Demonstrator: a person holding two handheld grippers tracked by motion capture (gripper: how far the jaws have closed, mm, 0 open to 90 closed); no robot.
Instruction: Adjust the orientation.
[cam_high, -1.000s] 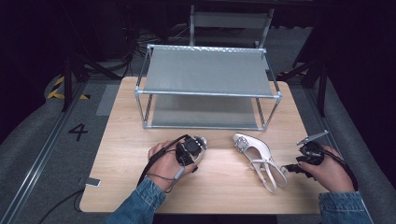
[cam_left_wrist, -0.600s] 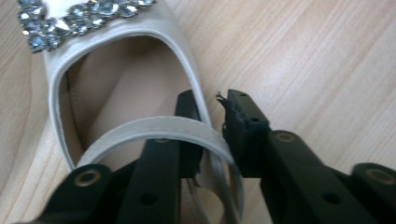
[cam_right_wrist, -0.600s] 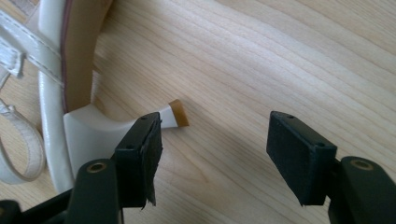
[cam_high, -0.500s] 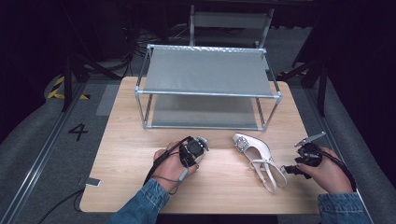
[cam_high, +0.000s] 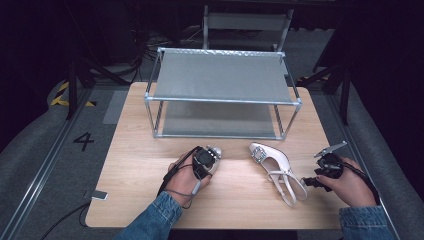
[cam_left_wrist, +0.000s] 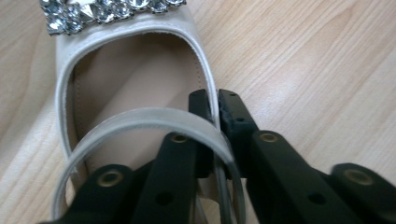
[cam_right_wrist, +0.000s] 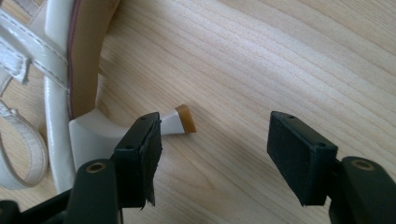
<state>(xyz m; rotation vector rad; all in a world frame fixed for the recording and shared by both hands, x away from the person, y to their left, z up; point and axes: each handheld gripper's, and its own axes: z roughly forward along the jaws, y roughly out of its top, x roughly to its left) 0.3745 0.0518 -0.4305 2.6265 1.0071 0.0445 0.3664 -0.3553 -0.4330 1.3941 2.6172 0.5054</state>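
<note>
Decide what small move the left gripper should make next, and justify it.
Probably a slight lift. The fingers of the left gripper have just been closing and now pinch the side rim of the cream leather shoe with a jewelled buckle, resting on the pale wooden table. Lifting would test the grip before heading for the grey metal two-shelf rack.

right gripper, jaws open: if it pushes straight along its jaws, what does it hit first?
Right gripper would probably catch the white shoe's heel tip beside one jaw, otherwise the wooden table; depth is unclear.
</note>
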